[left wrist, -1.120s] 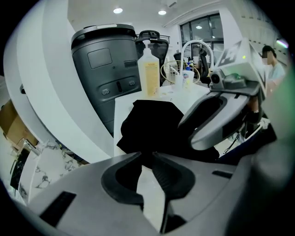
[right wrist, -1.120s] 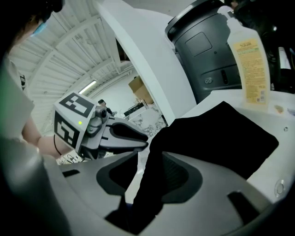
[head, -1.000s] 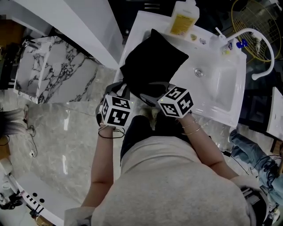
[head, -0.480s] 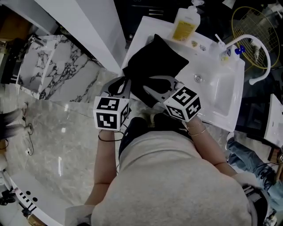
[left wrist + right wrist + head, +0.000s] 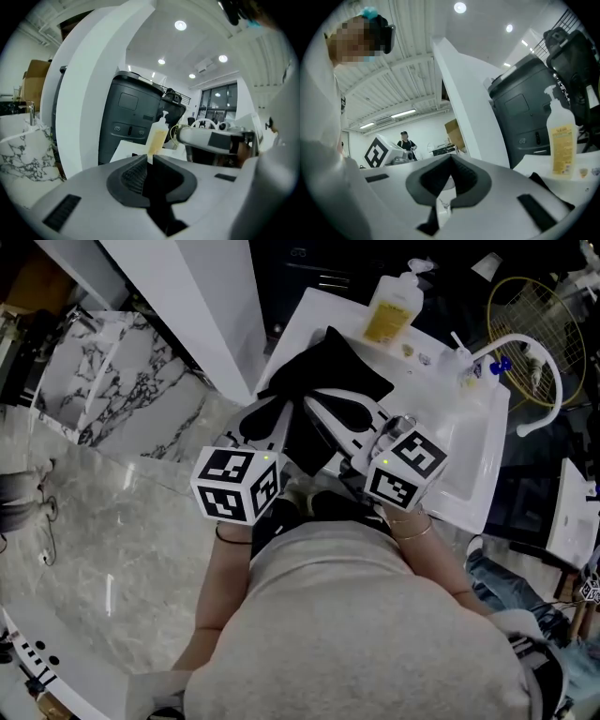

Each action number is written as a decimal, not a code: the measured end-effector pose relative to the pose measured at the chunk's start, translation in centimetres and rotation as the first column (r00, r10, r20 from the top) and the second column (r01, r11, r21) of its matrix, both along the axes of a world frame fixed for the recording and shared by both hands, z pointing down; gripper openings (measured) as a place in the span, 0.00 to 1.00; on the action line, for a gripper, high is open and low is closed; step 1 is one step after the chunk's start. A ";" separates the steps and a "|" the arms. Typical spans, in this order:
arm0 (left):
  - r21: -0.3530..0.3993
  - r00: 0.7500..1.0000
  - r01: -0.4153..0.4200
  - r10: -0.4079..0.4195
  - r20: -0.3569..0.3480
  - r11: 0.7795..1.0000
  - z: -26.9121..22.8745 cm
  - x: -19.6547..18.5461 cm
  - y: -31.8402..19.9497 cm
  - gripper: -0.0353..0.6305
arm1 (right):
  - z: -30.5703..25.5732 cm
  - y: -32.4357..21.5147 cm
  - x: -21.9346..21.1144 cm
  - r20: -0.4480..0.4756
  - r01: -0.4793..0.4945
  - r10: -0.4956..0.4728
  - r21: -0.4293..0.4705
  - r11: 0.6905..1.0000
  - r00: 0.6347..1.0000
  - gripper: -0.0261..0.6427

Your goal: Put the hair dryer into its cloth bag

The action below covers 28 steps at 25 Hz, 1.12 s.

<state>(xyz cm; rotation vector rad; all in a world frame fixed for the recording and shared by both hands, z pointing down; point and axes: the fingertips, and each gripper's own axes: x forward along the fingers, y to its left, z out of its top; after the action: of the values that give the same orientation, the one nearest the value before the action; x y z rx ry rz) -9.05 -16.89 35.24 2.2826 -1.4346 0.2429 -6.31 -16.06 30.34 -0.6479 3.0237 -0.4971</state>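
As left gripper (image 5: 149, 157) and right gripper (image 5: 451, 156) just closed empty, cloth bag (image 5: 337, 367) on sink (image 5: 473, 465), corner pointing away from person

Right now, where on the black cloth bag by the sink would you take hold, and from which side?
Pinch the cloth bag at its near corner, coming from the person's side. That corner seems to droop past the front edge of the counter, so thin cloth likely hangs free for the jaws. The middle bulges, and the soap bottle crowds the far side.
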 end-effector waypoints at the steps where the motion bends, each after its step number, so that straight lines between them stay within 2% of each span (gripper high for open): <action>1: 0.006 1.000 0.001 -0.001 -0.028 1.000 -0.4 0.2 0.1 0.11 | -0.8 0.0 0.1 0.009 -0.009 0.009 0.029 1.000 1.000 0.04; 3: 0.027 0.998 0.013 -0.011 -0.054 1.000 -1.1 0.2 0.4 0.10 | -1.7 0.2 0.2 0.009 -0.018 0.018 0.075 0.997 1.000 0.04; 5: 0.045 0.999 0.022 -0.020 -0.044 0.999 -1.5 0.1 0.8 0.10 | -1.9 0.1 0.5 0.009 -0.037 0.037 0.087 0.996 0.999 0.04; 9: 0.042 1.000 0.017 -0.017 0.004 0.999 -1.5 0.1 1.7 0.09 | -1.5 -0.4 1.6 0.015 -0.120 0.119 0.066 0.991 0.993 0.04; 11: 0.045 1.000 0.016 -0.015 -0.008 0.999 -1.5 0.1 2.1 0.08 | -1.2 -0.3 2.0 0.034 -0.143 0.142 0.035 0.989 0.989 0.04; 15: 0.068 0.998 0.022 -0.018 -0.067 0.997 -1.7 0.1 2.6 0.08 | -0.3 0.8 2.0 0.019 -0.138 0.137 0.021 0.990 0.990 0.04; 17: 0.071 0.997 0.031 -0.025 -0.075 0.997 -1.7 0.0 2.8 0.08 | 0.3 1.2 2.0 -0.002 -0.126 0.126 0.019 0.992 0.992 0.04; 22: 0.043 0.999 0.039 -0.038 -0.013 0.998 -0.7 0.0 3.2 0.08 | 1.3 1.7 2.0 -0.028 -0.112 0.112 -0.006 0.994 0.993 0.04; 28: 0.031 1.000 0.016 -0.016 -0.011 0.999 0.1 0.6 3.6 0.08 | 1.8 1.5 2.4 -0.032 -0.144 0.143 -0.010 0.990 0.989 0.04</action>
<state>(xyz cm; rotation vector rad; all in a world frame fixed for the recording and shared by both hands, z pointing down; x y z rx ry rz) -8.42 -13.34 35.35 2.2928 -1.4599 0.2043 -3.87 -14.60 32.18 -0.8745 2.9757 -0.5042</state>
